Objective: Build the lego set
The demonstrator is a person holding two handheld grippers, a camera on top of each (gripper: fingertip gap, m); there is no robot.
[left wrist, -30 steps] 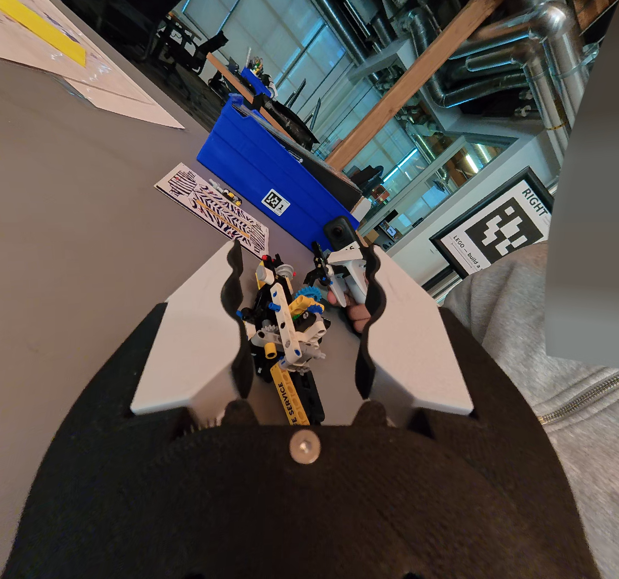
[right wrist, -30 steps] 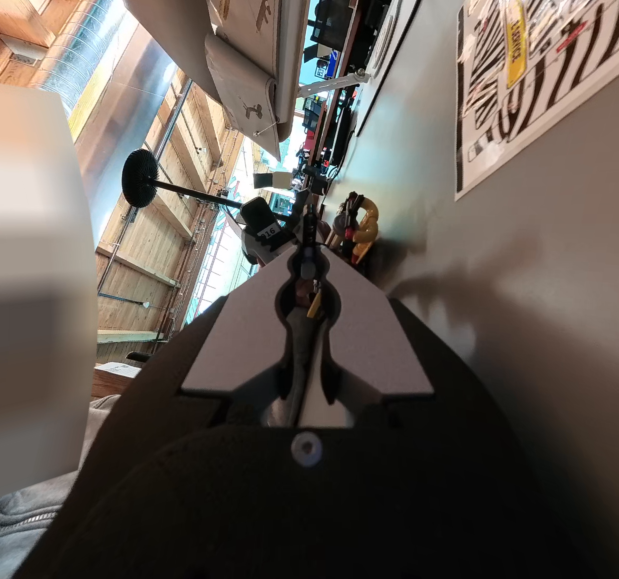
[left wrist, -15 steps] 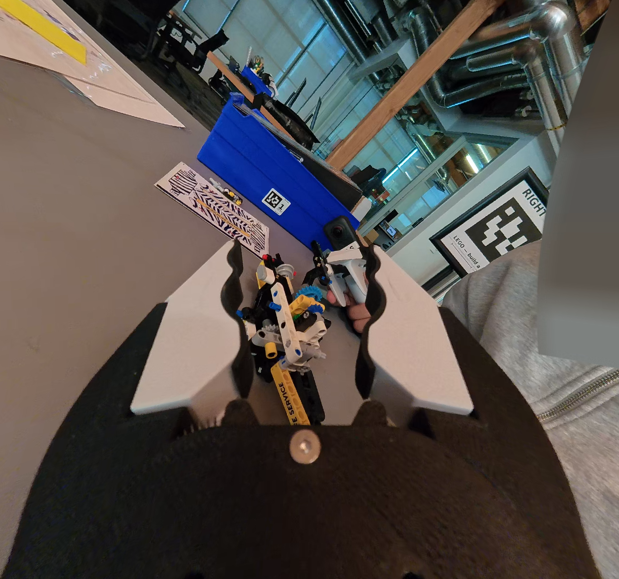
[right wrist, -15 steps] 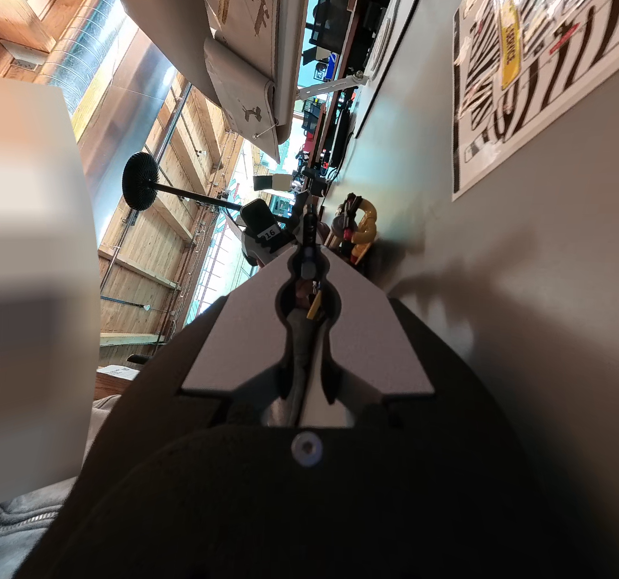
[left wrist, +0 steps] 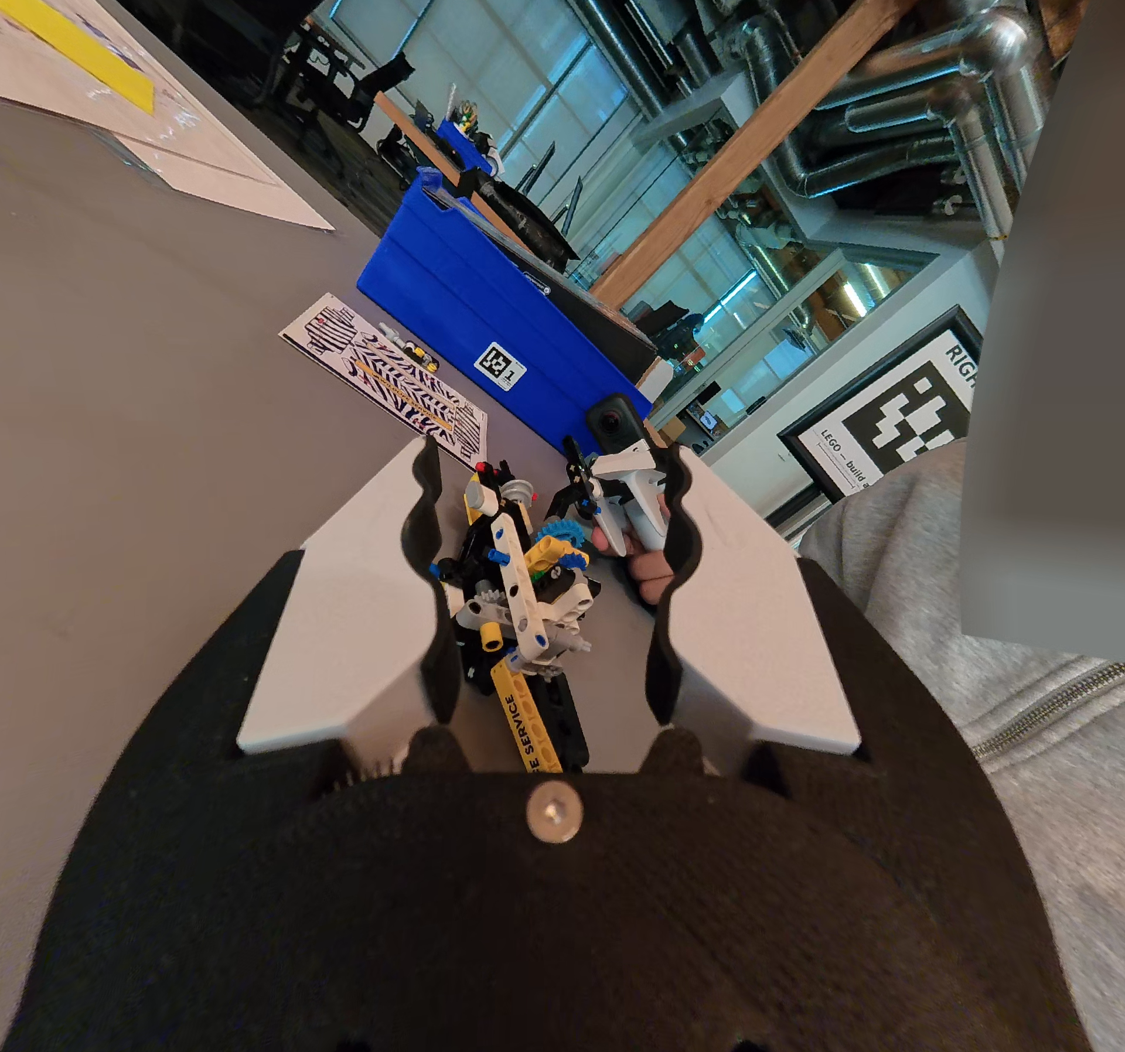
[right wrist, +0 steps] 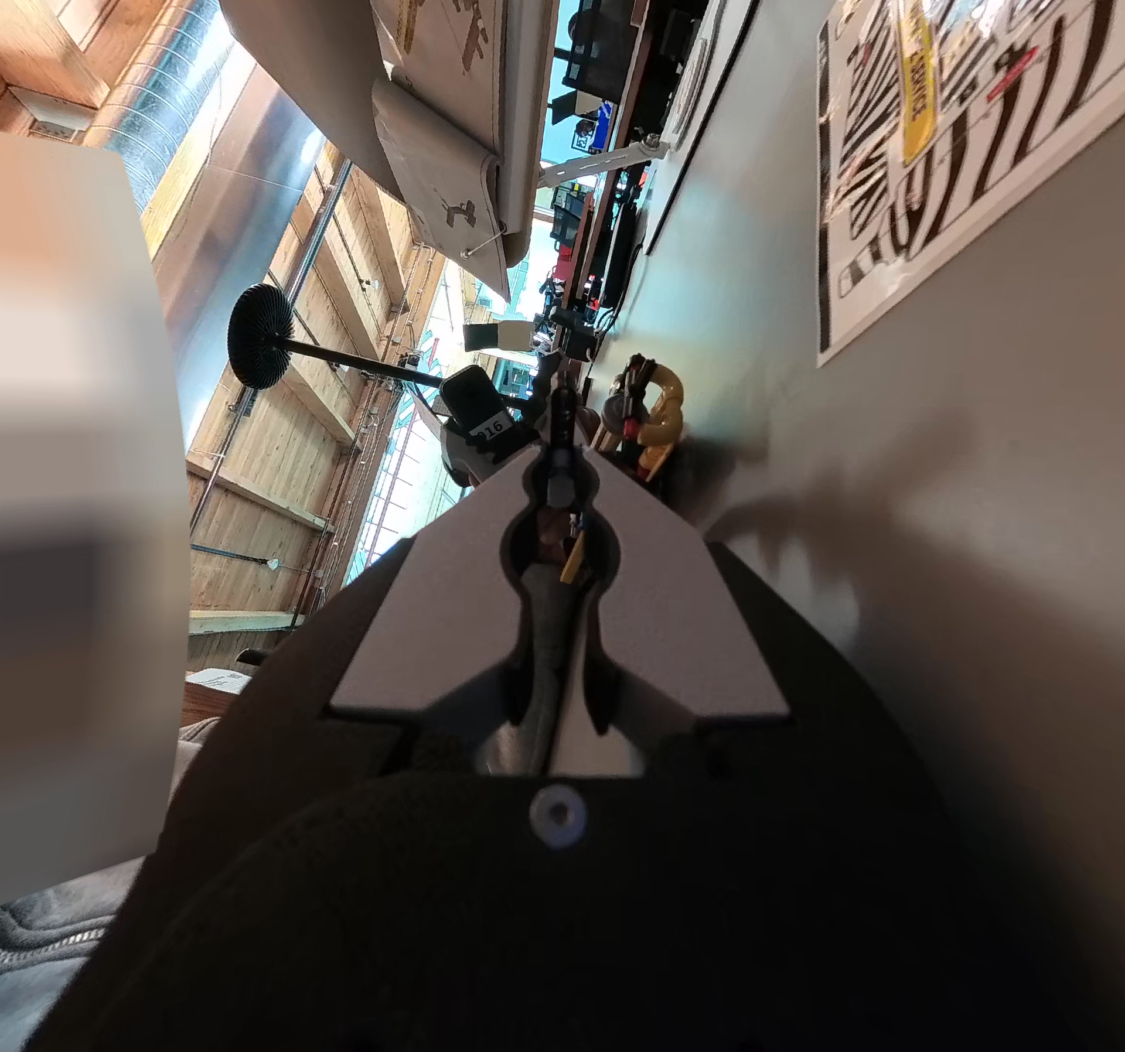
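Between left gripper [left wrist: 551, 542] fingers: lego model [left wrist: 523, 591], gaps either side | beyond, right: right gripper [left wrist: 584, 475], close to model | farther: sticker sheet [left wrist: 389, 378], blue bin [left wrist: 487, 341] | left: bare grey table [left wrist: 152, 414].

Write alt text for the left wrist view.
The open left gripper straddles a partly built lego model of yellow, white and black parts lying on the grey table. Beyond it, the right gripper pinches a small black piece, with a striped sticker sheet and a blue bin behind.
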